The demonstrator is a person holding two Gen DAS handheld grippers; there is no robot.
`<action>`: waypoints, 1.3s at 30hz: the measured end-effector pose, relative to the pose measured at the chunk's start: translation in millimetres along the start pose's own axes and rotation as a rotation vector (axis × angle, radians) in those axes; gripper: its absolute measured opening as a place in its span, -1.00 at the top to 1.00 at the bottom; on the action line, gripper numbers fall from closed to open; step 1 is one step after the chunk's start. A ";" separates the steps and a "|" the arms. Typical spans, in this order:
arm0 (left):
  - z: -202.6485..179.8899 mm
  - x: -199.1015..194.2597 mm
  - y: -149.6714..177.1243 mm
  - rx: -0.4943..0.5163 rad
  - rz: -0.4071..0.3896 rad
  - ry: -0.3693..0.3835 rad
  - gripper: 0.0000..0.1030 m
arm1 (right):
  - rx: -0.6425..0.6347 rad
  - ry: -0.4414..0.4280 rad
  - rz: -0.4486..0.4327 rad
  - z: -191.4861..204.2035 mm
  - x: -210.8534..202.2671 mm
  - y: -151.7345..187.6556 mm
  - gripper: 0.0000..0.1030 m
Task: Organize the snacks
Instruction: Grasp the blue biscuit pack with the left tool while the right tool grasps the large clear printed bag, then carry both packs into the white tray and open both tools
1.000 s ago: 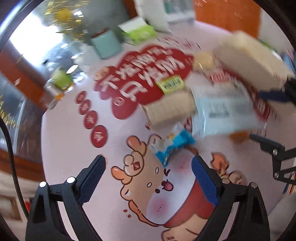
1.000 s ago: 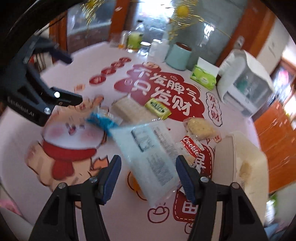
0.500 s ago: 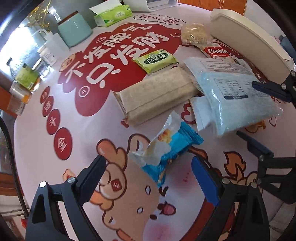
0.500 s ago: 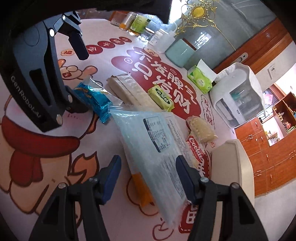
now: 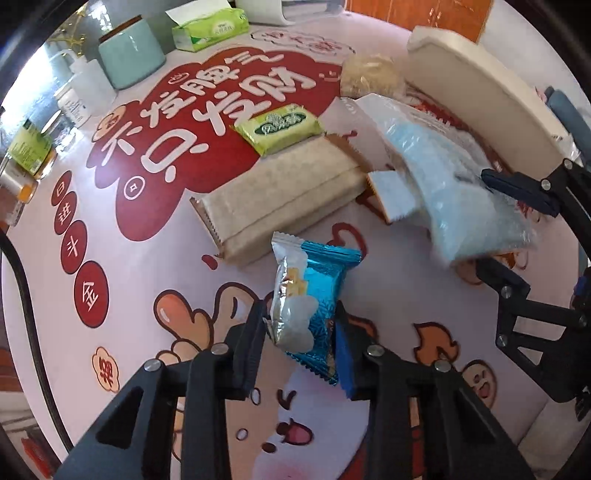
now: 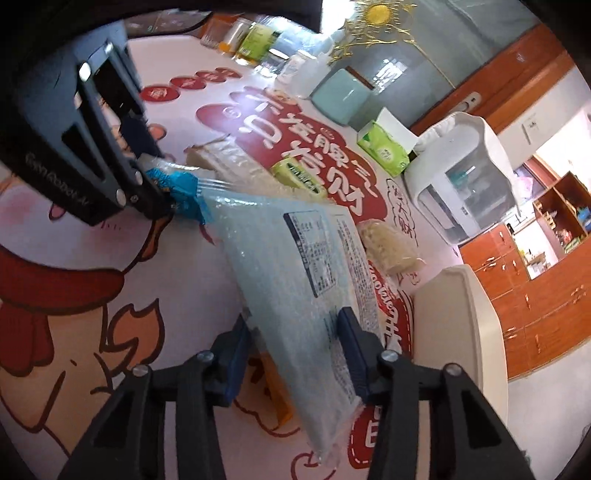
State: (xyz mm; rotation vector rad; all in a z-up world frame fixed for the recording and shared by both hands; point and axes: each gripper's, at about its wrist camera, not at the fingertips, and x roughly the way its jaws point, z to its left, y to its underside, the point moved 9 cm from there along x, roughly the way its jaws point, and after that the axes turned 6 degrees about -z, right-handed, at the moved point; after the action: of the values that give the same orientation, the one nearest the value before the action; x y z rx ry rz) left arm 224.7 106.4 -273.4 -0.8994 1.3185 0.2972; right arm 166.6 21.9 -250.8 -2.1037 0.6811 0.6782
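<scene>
The left gripper (image 5: 299, 339) has its jaws pressed narrow against the lower end of a blue snack packet (image 5: 314, 306), which stands nearly upright at 6 o'clock in the left wrist view. From the right wrist view the same packet (image 6: 184, 192) shows only as a blue crumple at 10 o'clock, mostly hidden behind the left gripper's (image 6: 147, 184) black frame.

The right gripper (image 6: 293, 343) has its jaws closed onto the near end of a pale blue bag (image 6: 295, 258); the printed label on the bag's top face can be seen only in this view. In the left wrist view the bag (image 5: 461, 192) lies at 3 o'clock with the right gripper (image 5: 491, 221) pinching it above and below, and its far end rests over other packets.

On the tablecloth (image 5: 147, 266), the left wrist view shows a long beige packet (image 5: 280, 199) at centre, a small green packet (image 5: 280, 127) touching its far side, and a cream tray (image 5: 480, 96) at 1 o'clock. A teal jar (image 5: 129, 55) and a green tissue pack (image 5: 210, 31) stand at 11 o'clock.

Only the right wrist view shows a white countertop appliance (image 6: 465, 177) at 2 o'clock and a clear packet of pale biscuits (image 6: 388, 247) plainly, beside the bag; the left wrist view shows that packet blurred.
</scene>
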 end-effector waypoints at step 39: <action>-183.9 -184.9 -184.8 -0.279 -0.436 -0.067 0.38 | 0.271 0.089 -0.463 -259.0 -181.0 22.0 0.27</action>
State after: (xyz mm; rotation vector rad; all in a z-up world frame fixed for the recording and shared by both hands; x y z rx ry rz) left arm 166.5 -88.9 -27.1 -1.3723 0.9996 0.1689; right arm 82.9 -158.7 -4.4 -1.9453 0.2916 0.2224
